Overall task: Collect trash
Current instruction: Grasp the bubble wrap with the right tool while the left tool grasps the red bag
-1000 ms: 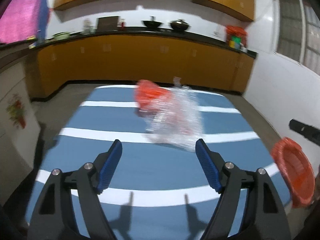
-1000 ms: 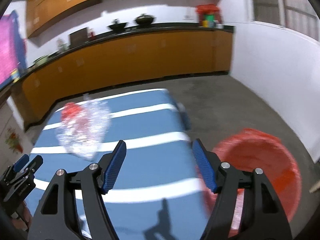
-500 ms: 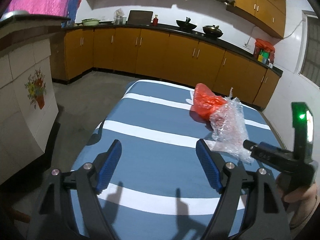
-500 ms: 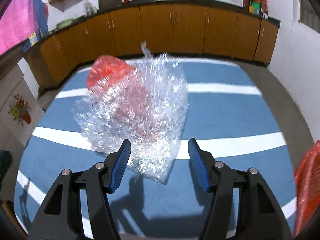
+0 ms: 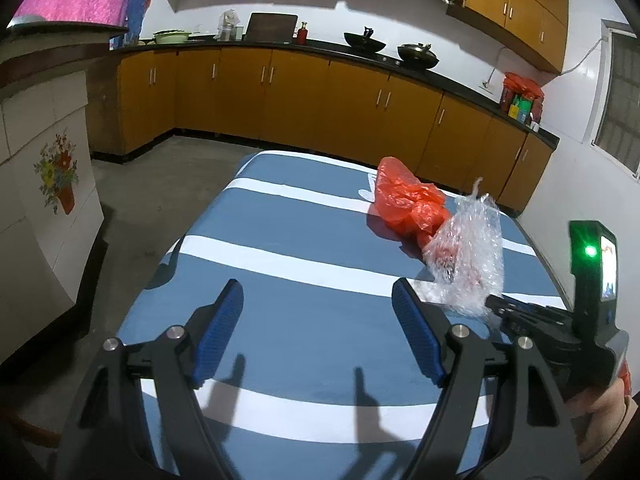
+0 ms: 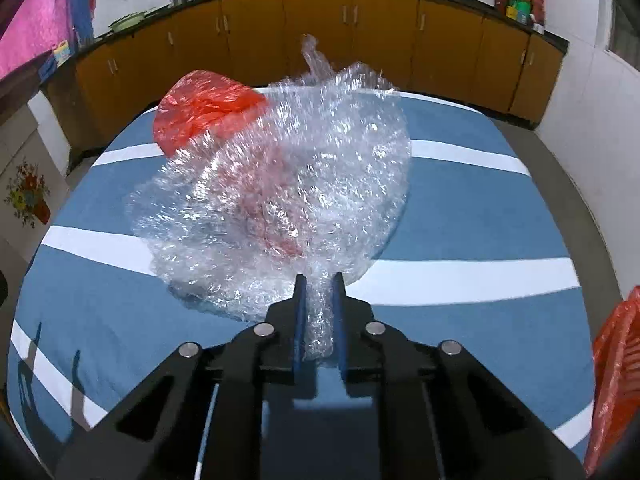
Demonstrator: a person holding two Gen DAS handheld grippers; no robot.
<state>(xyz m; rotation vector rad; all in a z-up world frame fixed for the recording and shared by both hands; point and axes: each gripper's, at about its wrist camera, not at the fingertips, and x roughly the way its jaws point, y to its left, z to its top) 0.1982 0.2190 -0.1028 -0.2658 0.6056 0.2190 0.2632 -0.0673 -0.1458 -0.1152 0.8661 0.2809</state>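
The right gripper [image 6: 319, 312] is pinching the near edge of the crumpled clear bubble wrap [image 6: 280, 196], which looks light, soft and springy; the left gripper [image 5: 318, 328] is hanging open and empty.

Blue-and-white striped tablecloth [image 5: 304, 256], red bag [image 5: 404, 204]

No text, label, brand or number is legible anywhere; the small lit screen [image 5: 608, 268] on the right gripper is unreadable.
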